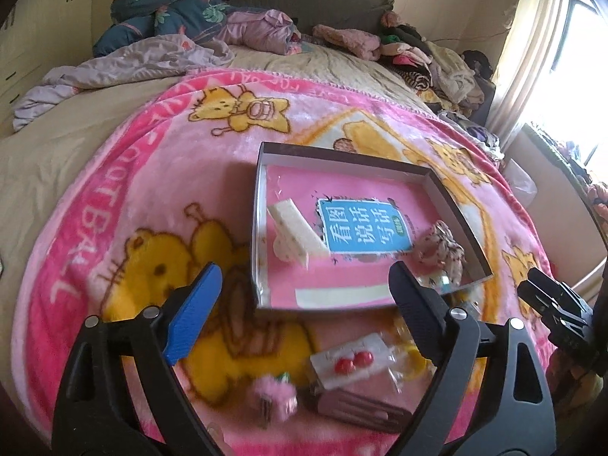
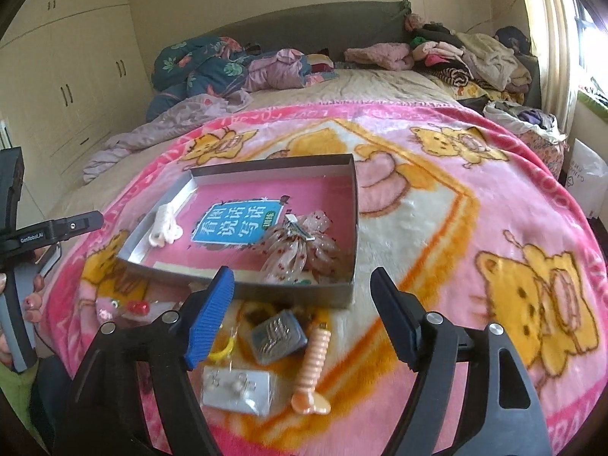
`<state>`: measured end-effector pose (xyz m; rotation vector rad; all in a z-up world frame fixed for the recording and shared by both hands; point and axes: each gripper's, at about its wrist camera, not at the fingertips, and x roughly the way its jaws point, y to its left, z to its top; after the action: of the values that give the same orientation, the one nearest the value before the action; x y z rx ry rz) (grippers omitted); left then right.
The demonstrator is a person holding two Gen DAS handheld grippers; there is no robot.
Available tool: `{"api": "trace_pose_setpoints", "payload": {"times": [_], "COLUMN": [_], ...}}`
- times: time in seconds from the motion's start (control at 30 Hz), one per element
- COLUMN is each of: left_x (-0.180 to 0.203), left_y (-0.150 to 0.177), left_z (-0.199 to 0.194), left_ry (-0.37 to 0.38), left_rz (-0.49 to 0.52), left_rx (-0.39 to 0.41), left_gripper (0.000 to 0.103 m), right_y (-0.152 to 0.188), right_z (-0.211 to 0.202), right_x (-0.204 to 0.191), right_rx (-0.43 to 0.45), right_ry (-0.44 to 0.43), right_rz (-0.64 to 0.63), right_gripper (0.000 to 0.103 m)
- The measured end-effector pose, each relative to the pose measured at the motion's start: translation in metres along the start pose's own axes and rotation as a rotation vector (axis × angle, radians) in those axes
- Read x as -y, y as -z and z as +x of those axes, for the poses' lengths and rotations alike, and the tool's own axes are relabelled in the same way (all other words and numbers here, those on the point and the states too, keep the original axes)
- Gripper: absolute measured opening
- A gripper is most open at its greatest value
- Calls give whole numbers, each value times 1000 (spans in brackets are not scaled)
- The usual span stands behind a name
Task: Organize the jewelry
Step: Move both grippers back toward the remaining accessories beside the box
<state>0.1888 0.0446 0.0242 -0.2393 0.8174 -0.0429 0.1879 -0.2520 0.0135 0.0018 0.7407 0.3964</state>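
A shallow open box [image 1: 262, 205] [image 2: 351, 197] with a pink and blue printed bottom lies on the pink blanket. In it lie a white hair clip [image 1: 292, 235] [image 2: 165, 226] and a sheer pink bow clip [image 1: 442, 249] [image 2: 300, 245]. In front of the box lie red cherry earrings on a card [image 1: 351, 364], a fluffy pink clip [image 1: 273, 395], a brown clip [image 1: 361, 406], a grey-blue clip [image 2: 279, 336], an orange ribbed clip [image 2: 313, 372], a card of pearl earrings [image 2: 237, 387] and a yellow ring [image 2: 222, 349]. My left gripper [image 1: 304, 296] is open above the earrings. My right gripper [image 2: 300, 304] is open above the grey-blue clip.
The pink cartoon blanket [image 1: 152, 174] [image 2: 475, 228] covers a bed. Crumpled bedding [image 1: 171, 3] and piles of clothes [image 2: 475, 57] lie at the far end. A wardrobe [image 2: 76, 76] stands on the left, a curtained window [image 1: 532, 57] on the right.
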Motion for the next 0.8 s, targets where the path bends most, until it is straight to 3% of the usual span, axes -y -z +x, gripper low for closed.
{"api": "trace_pose_setpoints", "payload": {"times": [0.8], "left_x": [22], "left_y": [69], "left_z": [-36], "left_ry": [-8], "left_rz": [94], "left_rx": [-12], "left_gripper": [81], "right_y": [51], "right_z": [-40], "right_x": [-25], "right_rx": [-29], "right_ry": [-6], "right_rz": [-69], "right_gripper": [72]}}
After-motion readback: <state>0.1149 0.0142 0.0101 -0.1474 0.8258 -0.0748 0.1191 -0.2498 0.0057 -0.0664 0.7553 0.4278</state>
